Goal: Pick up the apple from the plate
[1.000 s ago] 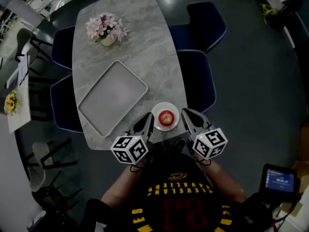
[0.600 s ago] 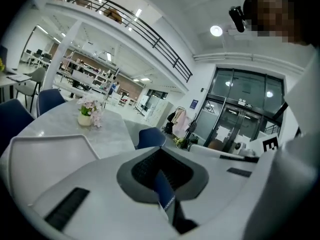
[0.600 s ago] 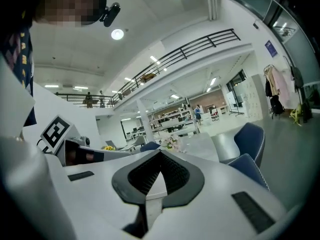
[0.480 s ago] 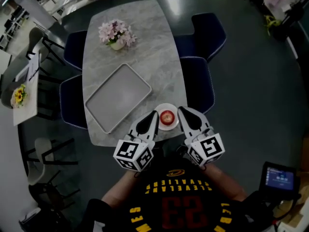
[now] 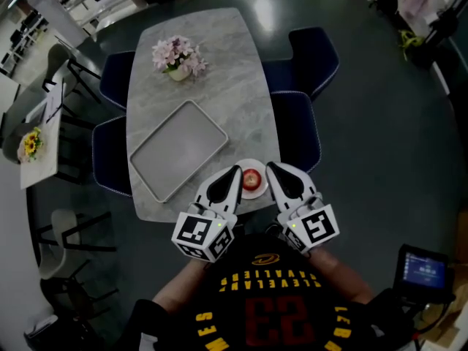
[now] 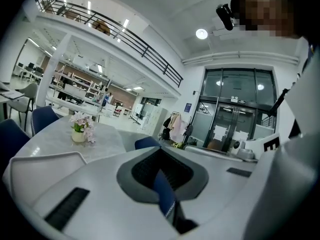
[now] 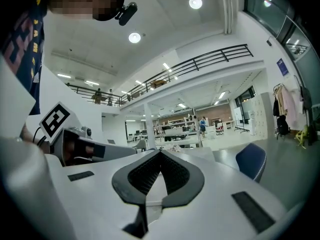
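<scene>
A red apple (image 5: 251, 177) sits on a small white plate (image 5: 251, 189) at the near edge of the grey marble table (image 5: 212, 86). My left gripper (image 5: 235, 171) points at the plate's left rim, jaws shut and empty. My right gripper (image 5: 268, 167) points at the plate's right rim, also shut on nothing. Both hover just short of the apple without touching it. The left gripper view shows its tips (image 6: 161, 149) closed together, with the table beyond. In the right gripper view the tips (image 7: 160, 152) meet too. The apple is hidden in both gripper views.
A large grey tray (image 5: 179, 150) lies left of the plate. A vase of pink flowers (image 5: 179, 55) stands at the table's far end. Blue chairs (image 5: 298, 126) line both long sides. A tablet (image 5: 424, 269) glows at lower right.
The head view has drawn back, so the table looks smaller and shifted right. Both grippers stay either side of the plate, tips a little closer to the apple.
</scene>
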